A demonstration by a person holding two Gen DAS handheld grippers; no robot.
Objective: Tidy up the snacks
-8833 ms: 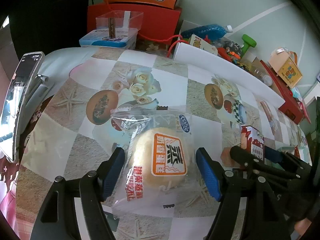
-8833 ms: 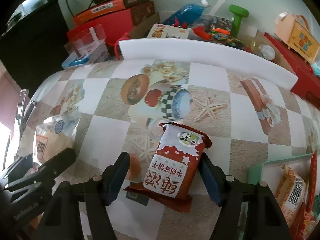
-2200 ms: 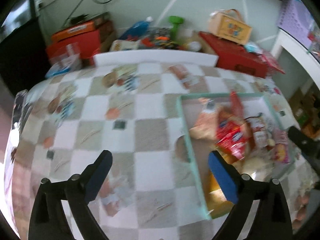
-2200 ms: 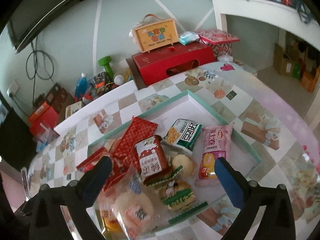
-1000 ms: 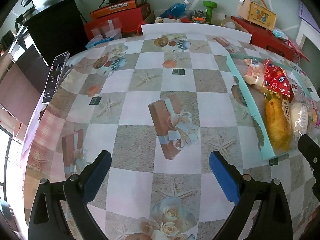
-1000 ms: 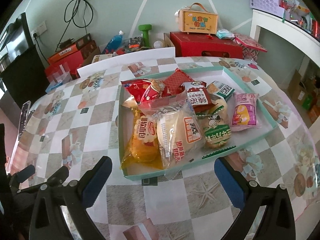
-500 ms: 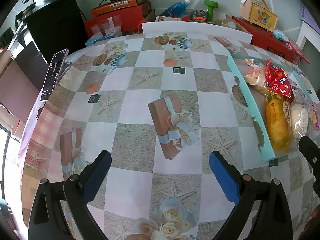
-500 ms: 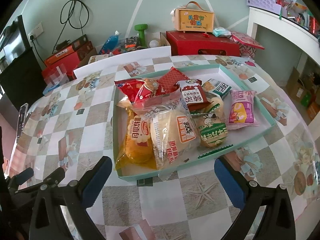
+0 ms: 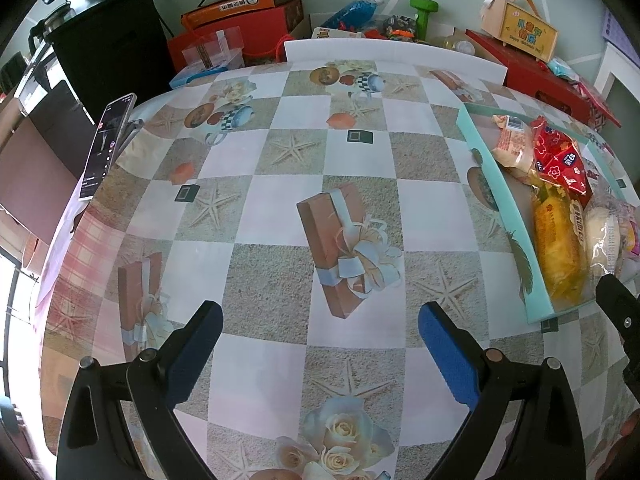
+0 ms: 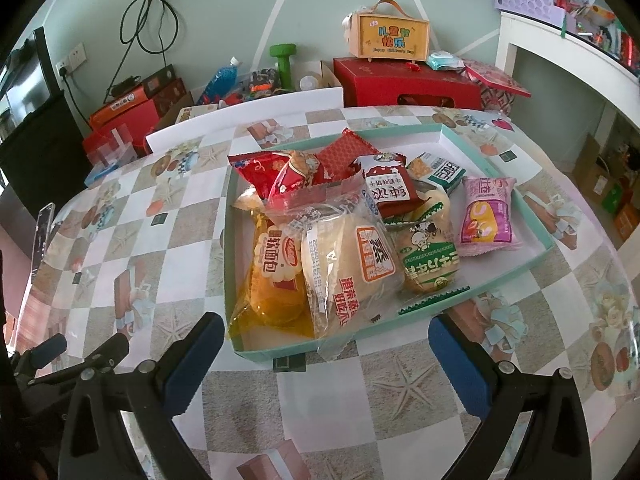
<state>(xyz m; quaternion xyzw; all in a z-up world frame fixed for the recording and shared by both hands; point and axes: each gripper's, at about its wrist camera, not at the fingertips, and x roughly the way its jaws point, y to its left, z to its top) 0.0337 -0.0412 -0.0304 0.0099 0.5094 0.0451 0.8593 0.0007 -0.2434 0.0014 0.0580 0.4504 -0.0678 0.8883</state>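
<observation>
A teal tray (image 10: pixel 536 220) holds several snack packs: a steamed cake bun (image 10: pixel 356 268), a yellow bread pack (image 10: pixel 276 280), a red biscuit pack (image 10: pixel 390 190), a green-label bun (image 10: pixel 430 264), a pink pack (image 10: pixel 486 216). My right gripper (image 10: pixel 322 344) stands open just in front of the tray's near edge, nothing between its fingers. My left gripper (image 9: pixel 318 342) is open over bare tablecloth; the tray (image 9: pixel 490 184) lies to its right with the yellow bread (image 9: pixel 558 248) nearest. The right gripper's tip (image 9: pixel 618 308) shows at the far right of the left wrist view.
A phone (image 9: pixel 106 144) on a stand sits at the table's left edge. A white foam strip (image 9: pixel 392 56) lines the far edge. Behind it stand red boxes (image 10: pixel 408 82), a blue bottle (image 10: pixel 220 78), a green dumbbell (image 10: pixel 284 60) and a small wooden case (image 10: pixel 392 34). A white shelf (image 10: pixel 568 60) stands at right.
Over the last second little moved; both grippers drifted slightly. Earlier, each gripper straddled a snack on the cloth; those snacks now lie in the tray and both grippers are empty.
</observation>
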